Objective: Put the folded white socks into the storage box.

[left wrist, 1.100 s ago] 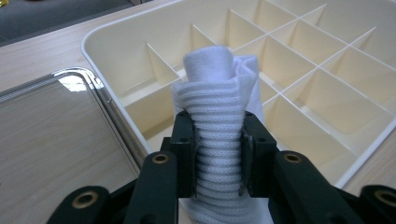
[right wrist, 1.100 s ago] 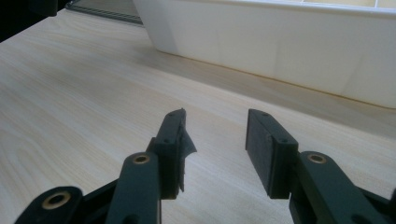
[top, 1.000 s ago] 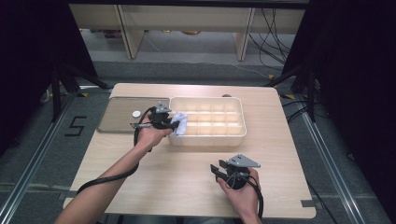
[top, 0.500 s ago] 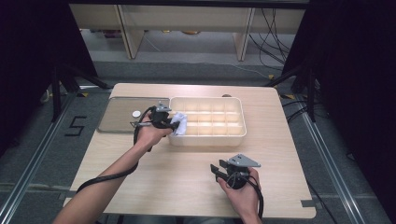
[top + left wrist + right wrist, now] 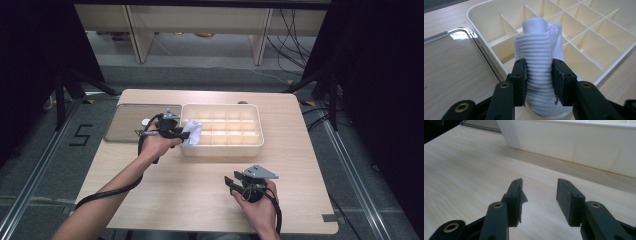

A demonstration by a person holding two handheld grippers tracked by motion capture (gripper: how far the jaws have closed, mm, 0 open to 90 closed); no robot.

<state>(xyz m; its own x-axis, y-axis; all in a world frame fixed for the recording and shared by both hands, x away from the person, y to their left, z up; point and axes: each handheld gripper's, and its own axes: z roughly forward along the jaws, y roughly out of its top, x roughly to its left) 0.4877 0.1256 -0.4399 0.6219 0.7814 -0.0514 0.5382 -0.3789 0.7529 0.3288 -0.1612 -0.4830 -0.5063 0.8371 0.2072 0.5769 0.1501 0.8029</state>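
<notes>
nearest the viewer, the right gripper is resting low over the bare desk, held in the person's right hand with its fingers standing wide apart and holding nothing, pointing left. farther off and to the left, the left hand is reaching forward from an outstretched forearm, aiming the left gripper rightward into the near left corner of the cream divided tray. its fingers are sitting against both sides of a rolled white sock, and they have just been easing apart, so i am judging the grip as loose but still touching. the sock is standing upright in that corner compartment, rising above the dividers. the risk here is that the roll is springing open or tipping across a divider as the fingers let go, or catching on a pad and lifting out when the hand draws back. left of the tray, a shiny metal tray is lying flat.
</notes>
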